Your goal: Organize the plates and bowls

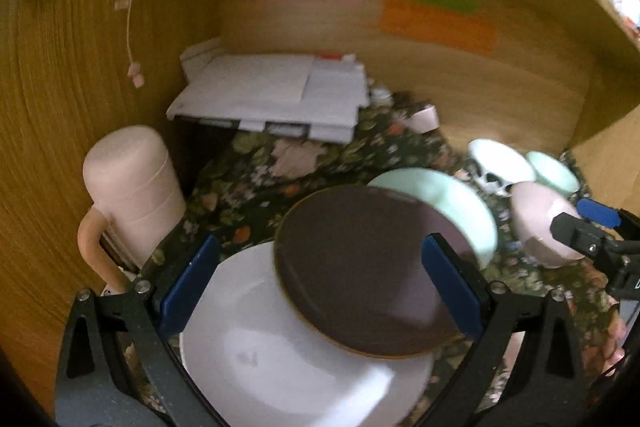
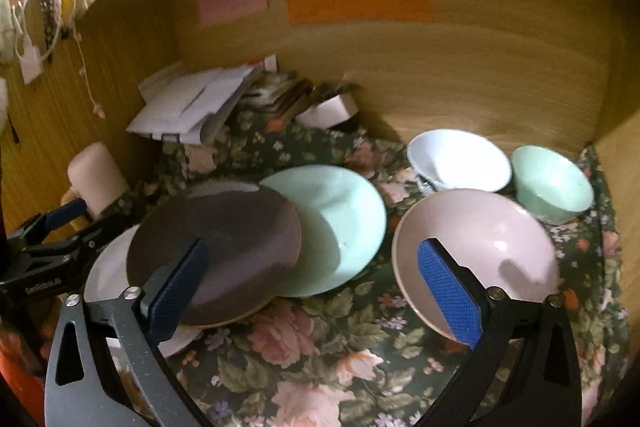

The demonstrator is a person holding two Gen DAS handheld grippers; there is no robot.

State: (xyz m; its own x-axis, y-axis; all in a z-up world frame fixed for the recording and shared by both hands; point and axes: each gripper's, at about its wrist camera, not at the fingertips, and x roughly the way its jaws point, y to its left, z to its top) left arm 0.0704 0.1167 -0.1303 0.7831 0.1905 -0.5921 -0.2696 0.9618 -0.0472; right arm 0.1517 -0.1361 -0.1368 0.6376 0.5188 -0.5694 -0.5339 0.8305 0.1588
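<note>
**Plates half stacked, bowls waiting**

Wooden cubby walls close in around the flowered cloth. Both my jaws are spread, pinching nothing. Brown plate (image 2: 216,251) lies overlapping the white plate (image 1: 280,359) and green plate (image 2: 340,227); 3 bowls sit right. Glazed, stiff, breakable, probably slippery: I'd pinch the pink bowl (image 2: 476,251) by its rim.
</note>
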